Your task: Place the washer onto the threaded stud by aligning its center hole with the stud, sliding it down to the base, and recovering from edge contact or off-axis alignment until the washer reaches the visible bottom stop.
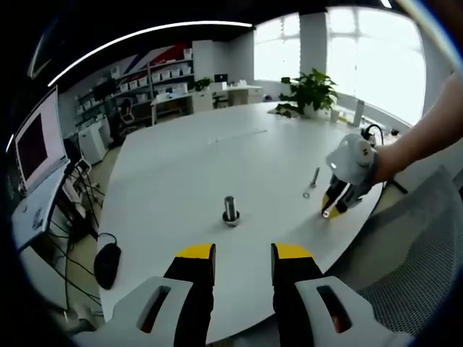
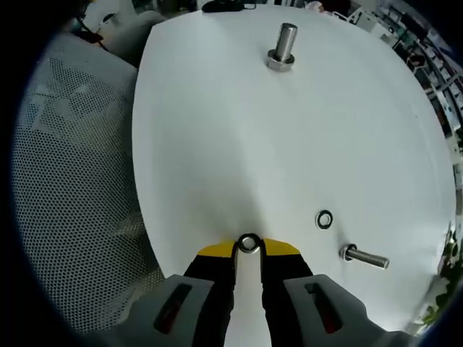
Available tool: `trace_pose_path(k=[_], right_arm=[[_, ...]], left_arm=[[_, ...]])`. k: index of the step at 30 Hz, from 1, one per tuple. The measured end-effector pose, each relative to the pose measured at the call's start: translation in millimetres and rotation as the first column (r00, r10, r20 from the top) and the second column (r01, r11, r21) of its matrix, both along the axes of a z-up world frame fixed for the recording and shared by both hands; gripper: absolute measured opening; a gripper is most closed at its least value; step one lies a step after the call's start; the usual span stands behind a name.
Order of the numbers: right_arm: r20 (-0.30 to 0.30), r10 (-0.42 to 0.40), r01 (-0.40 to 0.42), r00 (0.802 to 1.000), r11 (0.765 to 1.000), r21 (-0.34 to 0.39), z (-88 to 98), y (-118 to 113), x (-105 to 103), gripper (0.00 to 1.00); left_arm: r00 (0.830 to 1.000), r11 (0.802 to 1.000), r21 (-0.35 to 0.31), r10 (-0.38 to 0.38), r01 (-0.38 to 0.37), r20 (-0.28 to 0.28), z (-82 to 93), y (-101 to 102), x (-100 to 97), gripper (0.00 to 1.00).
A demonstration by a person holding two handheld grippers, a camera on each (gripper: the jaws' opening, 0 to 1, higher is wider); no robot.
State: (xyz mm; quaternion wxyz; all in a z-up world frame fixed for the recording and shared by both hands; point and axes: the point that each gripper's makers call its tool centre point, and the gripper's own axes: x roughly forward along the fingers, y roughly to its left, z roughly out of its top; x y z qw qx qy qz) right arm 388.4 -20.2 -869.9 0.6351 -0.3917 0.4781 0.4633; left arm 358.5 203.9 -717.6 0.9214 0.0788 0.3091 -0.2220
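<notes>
I see a spare washer (image 2: 325, 220) and a loose bolt (image 2: 365, 256) lying on the bench (image 2: 217, 144) just beside my right hand-held gripper (image 2: 249, 248), which pinches the washer (image 2: 249, 243) near the bench edge. The stud (image 2: 283, 45) stands upright mid-bench, well apart, bare bench between. My left hand-held gripper (image 1: 243, 253) hovers released.

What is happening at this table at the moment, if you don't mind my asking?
A person is working with two hand-held grippers. The right gripper is pinching a washer near the table edge. The upright stud is some way off and bare. A second washer and a bolt lie nearby. The left gripper is open, holding nothing.
</notes>
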Motion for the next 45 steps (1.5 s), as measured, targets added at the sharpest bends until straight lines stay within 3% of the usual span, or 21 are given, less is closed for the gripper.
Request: trace_pose_path(k=[6,19,22,29,37,45], right_arm=[[0.039,-0.013,0.011,0.999,0.999,0.044,0.3,-0.3,1.0,0.14],[0.009,-0.125,0.123,0.992,0.985,0.118,4.7,-1.6,5.5,0.14],[0.013,-0.169,0.165,0.986,0.973,0.162,15.8,-1.9,11.2,0.14],[0.055,-0.195,0.178,0.979,0.958,0.225,40.9,-9.1,27.3,0.14],[0.085,-0.234,0.206,0.969,0.944,0.256,61.5,-15.6,50.6,0.14],[0.107,-0.235,0.196,0.966,0.937,0.288,83.5,-11.4,60.3,0.14]], left_arm=[[1.000,1.000,0.004,-0.009,0.009,-0.003,-0.8,-1.6,-0.4,0.29],[0.998,0.998,0.018,-0.051,0.052,-0.042,-8.5,-9.1,-4.3,0.28],[0.997,0.998,0.023,-0.056,0.058,-0.049,-9.9,-9.7,-4.8,0.28],[0.998,0.999,0.014,-0.047,0.048,-0.049,-9.1,-7.7,-3.1,0.28],[0.998,0.999,0.016,-0.042,0.043,-0.049,-9.9,-6.5,-2.9,0.28],[0.997,0.999,0.019,-0.045,0.046,-0.059,-12.0,-6.8,-4.1,0.28]])
